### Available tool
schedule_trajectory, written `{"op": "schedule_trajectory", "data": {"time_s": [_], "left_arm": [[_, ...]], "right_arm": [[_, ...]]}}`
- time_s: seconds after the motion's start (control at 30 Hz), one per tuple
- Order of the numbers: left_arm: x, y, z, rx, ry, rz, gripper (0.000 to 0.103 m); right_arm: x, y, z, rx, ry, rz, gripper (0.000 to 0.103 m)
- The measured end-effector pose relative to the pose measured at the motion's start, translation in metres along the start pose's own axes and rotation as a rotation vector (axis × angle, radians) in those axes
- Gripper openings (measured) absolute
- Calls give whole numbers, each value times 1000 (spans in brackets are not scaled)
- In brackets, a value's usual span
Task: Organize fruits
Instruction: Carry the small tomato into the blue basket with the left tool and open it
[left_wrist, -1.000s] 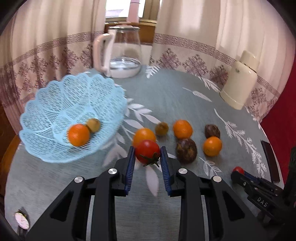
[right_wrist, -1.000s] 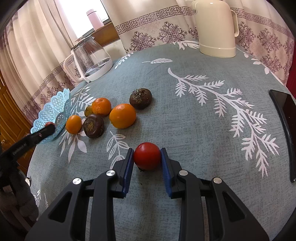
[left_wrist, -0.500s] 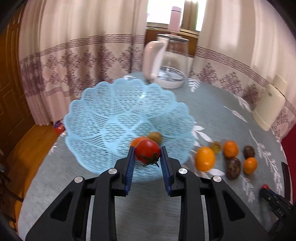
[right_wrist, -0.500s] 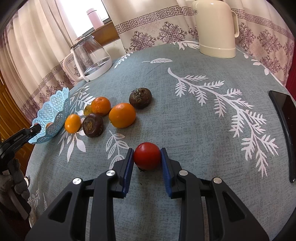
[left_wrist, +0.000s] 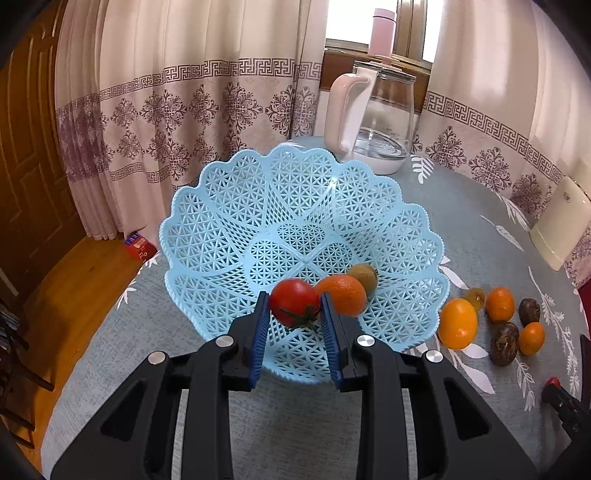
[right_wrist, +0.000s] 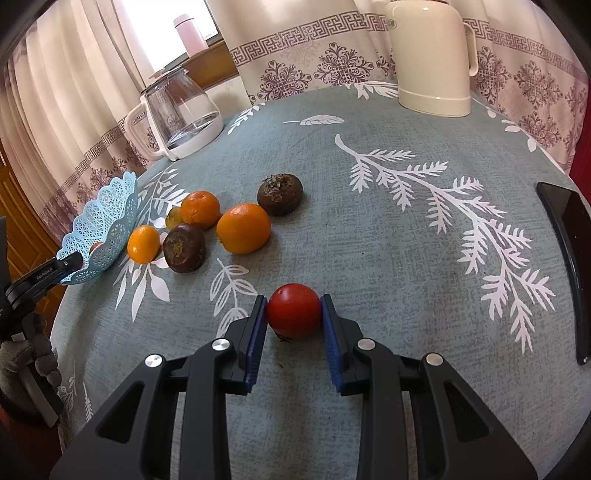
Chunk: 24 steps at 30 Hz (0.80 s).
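The left gripper (left_wrist: 295, 314) pinches a tomato (left_wrist: 294, 302) over the blue basket (left_wrist: 236, 206), the right gripper (right_wrist: 293, 314) clamps another tomato (right_wrist: 293, 310) above the tablecloth (right_wrist: 369, 240); no writing is legible.

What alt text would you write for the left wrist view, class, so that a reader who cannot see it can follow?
The left gripper holds a red tomato over the near side of a blue lattice basket that contains an orange and a small greenish fruit. More fruit lies on the grey tablecloth to the right.
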<state>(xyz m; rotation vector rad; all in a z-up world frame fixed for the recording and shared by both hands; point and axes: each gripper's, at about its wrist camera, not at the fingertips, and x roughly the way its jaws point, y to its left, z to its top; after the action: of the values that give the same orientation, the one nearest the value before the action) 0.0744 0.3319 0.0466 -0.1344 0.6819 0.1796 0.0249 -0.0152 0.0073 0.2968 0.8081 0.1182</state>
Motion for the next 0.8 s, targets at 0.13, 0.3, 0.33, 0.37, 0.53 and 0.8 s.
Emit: {"op": "schedule_trajectory", "data": {"time_s": [0.13,0.3,0.33,0.37,0.53,0.8], "left_arm": [[-2,4,0,-15,-7,2,35],[-8,4,1,-26,-20,5,39],[-9,4,1,-27,-23,7,42],[-11,3,1,-26,-29,9,42],[-21,3,2,-34,-55,7,48],[-30,4,2,-36,-74,6,56]], "right_arm": [[0,0,0,0,0,1,29],[0,0,0,0,0,0,29],[0,0,0,0,0,0,29],[0,0,0,0,0,0,29],[0,0,0,0,0,0,29],[-1,2,0,-10,-2,-15,29]]}}
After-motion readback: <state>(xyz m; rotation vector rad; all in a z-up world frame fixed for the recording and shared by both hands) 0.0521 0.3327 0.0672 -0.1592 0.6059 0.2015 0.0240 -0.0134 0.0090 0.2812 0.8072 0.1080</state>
